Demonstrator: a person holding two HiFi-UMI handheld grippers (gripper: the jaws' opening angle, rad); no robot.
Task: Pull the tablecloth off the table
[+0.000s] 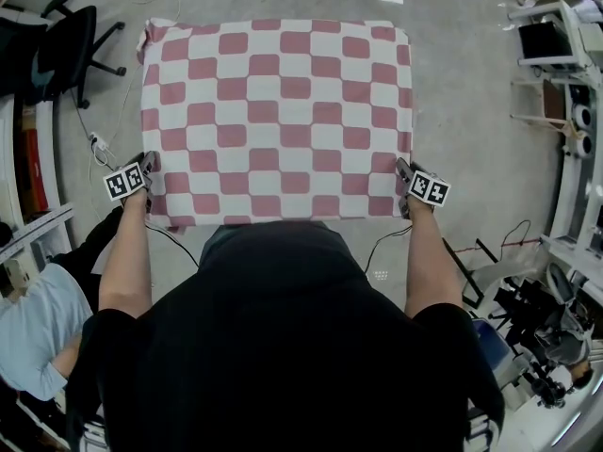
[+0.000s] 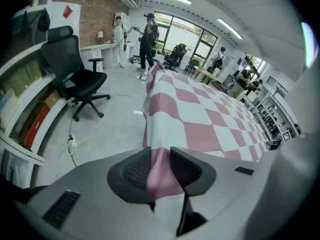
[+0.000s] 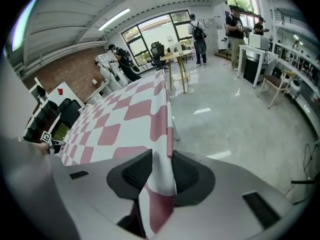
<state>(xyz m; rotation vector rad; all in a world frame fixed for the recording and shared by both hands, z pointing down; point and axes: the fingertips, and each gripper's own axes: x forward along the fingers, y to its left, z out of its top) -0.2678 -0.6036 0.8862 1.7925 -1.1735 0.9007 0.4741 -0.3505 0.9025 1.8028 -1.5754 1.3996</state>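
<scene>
The red-and-white checked tablecloth (image 1: 278, 111) lies spread flat over the counter. The left gripper (image 1: 146, 169) pinches its near left corner, and the right gripper (image 1: 405, 175) pinches its near right corner

Tablecloth (image 1: 278, 121) spread over the counter, a tool at each near corner.
The cloth covers the counter wholly. The left tool (image 1: 145, 165) is at its near left corner and the right tool (image 1: 403, 170) at its near right corner, each with cloth between its jaws. An office chair (image 1: 66, 40) stands on the floor (image 1: 471, 111) beyond the far left corner; shelving (image 1: 565, 64) lines the right.
</scene>
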